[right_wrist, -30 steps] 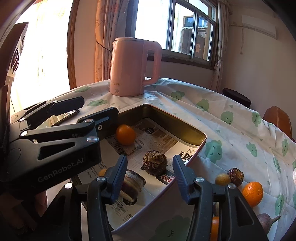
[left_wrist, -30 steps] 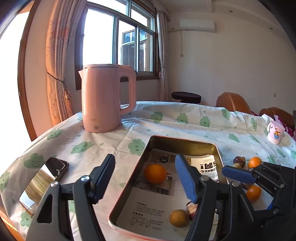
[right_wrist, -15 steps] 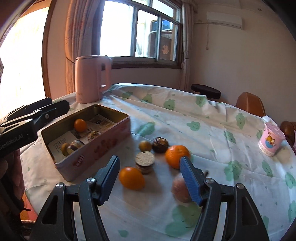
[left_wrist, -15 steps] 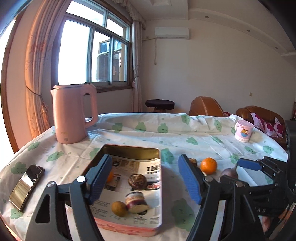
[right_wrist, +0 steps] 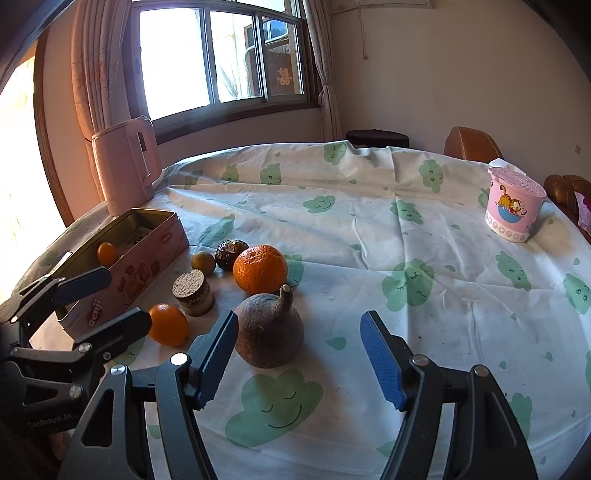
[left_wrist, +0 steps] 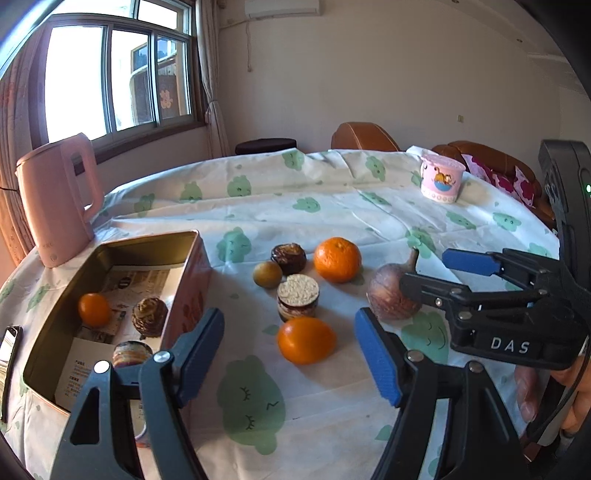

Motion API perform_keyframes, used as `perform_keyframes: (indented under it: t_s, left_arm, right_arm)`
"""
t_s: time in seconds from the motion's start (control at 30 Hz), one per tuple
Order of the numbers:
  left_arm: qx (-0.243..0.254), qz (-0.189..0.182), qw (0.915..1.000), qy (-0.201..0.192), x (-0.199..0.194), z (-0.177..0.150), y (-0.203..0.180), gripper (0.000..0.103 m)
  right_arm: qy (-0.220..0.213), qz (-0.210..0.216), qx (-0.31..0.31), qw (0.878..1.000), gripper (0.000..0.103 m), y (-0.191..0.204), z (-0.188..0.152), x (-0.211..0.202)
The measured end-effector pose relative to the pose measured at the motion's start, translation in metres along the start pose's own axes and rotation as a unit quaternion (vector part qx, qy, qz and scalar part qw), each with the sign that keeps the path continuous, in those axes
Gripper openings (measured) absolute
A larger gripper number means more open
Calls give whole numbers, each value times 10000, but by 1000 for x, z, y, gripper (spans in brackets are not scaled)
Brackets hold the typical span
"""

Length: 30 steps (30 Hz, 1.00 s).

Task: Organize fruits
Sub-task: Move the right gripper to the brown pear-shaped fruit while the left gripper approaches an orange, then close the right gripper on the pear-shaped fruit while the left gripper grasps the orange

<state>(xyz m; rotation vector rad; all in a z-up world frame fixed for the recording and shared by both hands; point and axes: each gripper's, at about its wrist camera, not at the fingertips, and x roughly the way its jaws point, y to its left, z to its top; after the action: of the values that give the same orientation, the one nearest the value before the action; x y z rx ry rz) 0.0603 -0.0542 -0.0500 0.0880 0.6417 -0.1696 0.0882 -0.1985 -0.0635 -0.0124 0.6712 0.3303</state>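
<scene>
Both grippers hover with jaws apart and empty, left gripper (left_wrist: 290, 354) lined up on the near orange (left_wrist: 306, 339), right gripper (right_wrist: 297, 354) beside the brown stemmed fruit (right_wrist: 269, 334), pink tin (left_wrist: 184, 295) left awaiting more fruit

Sunlight is pouring through the brown-framed window (right_wrist: 221, 59), with pale curtains (right_wrist: 92, 70) hanging beside it. Cream walls (left_wrist: 388, 74) are glowing softly, an air conditioner (left_wrist: 282, 7) sitting up high. Behind the desk's cloud-print tablecloth (right_wrist: 369, 229), a dark stool (left_wrist: 266, 146) and brown leather chairs (left_wrist: 364, 136) are waiting.
</scene>
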Motion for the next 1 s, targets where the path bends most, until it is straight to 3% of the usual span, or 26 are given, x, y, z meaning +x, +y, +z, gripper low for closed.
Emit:
perform_keyframes:
  t_s: [0.07, 0.17, 0.43, 0.47, 0.5, 0.63, 1.0]
  left_arm:
    - [13, -44, 9999, 137, 6, -2, -1, 73]
    - [-1, -165, 9991, 381, 18, -4, 0, 61]
    - [-154, -442, 9963, 723, 31, -5, 5, 52]
    - [-143, -438, 9963, 724, 30, -5, 4, 51]
    - [-113, -458, 9962, 726, 30, -6, 3, 43]
    - [-130, -534, 9962, 679, 29, -6, 4, 41]
    - [-117, -450, 9987, 199, 12, -7, 5, 41]
  right_arm:
    - [129, 95, -8, 9999, 70, 0, 0, 5]
    - [294, 223, 25, 9993, 70, 0, 1, 12]
    - [696, 296, -13, 9971, 70, 6, 5, 28]
    - [736, 310, 15, 9968, 70, 5, 5, 30]
    - [771, 304, 32, 9966, 65, 4, 6, 32]
    - [863, 498, -20, 9950, 51, 7, 5, 34]
    - [647, 535, -1, 9965, 51, 9, -5, 24]
